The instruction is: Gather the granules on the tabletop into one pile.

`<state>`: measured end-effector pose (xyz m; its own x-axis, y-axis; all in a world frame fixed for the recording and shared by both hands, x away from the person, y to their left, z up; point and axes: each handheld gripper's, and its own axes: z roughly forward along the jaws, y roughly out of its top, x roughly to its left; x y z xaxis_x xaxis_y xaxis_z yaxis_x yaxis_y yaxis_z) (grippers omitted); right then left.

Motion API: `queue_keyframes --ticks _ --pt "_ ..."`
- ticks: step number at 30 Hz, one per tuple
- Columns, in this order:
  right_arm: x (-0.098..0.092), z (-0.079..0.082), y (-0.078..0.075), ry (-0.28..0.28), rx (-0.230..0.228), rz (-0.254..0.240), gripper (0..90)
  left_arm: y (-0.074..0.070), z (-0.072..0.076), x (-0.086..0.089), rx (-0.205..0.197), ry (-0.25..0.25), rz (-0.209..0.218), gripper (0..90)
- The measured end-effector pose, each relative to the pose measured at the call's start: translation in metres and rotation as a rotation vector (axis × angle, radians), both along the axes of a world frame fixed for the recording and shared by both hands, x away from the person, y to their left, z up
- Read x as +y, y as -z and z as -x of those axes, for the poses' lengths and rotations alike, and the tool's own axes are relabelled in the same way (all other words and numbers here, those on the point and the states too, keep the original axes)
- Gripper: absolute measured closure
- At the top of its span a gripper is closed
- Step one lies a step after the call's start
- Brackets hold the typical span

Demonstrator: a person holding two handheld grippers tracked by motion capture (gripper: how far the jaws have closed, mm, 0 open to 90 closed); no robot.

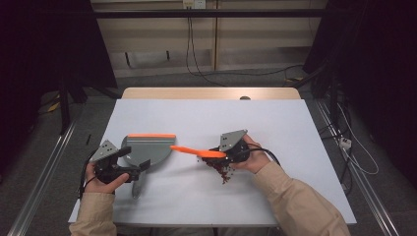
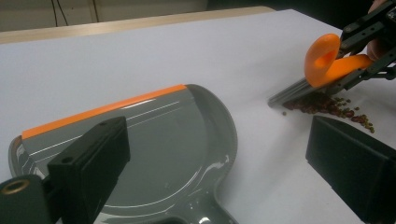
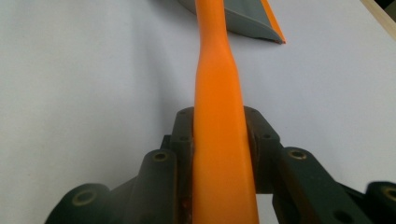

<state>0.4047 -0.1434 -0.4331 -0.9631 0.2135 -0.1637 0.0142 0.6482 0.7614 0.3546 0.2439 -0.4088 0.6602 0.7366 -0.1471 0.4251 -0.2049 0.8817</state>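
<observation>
Black jaws of the left gripper [image 2: 224,172] stand apart over the handle end of the grey dustpan [image 2: 154,149], not pressing on it; the pan lies flat on the white table [image 1: 275,123], its orange lip away from the person. To its right, the right gripper [image 1: 223,154] is clenched on the orange brush [image 3: 219,140]; the brush's bristles touch a small heap of dark reddish crumbs [image 2: 327,106], well apart from the pan.

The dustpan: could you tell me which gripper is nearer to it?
Left. The left gripper is at the dustpan's handle; the right gripper is off to its right, holding the brush.
</observation>
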Motion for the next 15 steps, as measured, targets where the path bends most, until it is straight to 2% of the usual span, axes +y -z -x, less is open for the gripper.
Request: queue_keyframes --ticks 11,15 --pt "0.001 0.011 -0.002 -0.010 0.012 -0.006 70.0 -0.001 0.001 -0.001 -0.004 0.008 -0.004 6.1" --pt "-0.001 0.014 -0.003 -0.002 0.004 -0.012 70.3 -0.001 0.000 -0.001 -0.004 0.008 -0.005 6.1"
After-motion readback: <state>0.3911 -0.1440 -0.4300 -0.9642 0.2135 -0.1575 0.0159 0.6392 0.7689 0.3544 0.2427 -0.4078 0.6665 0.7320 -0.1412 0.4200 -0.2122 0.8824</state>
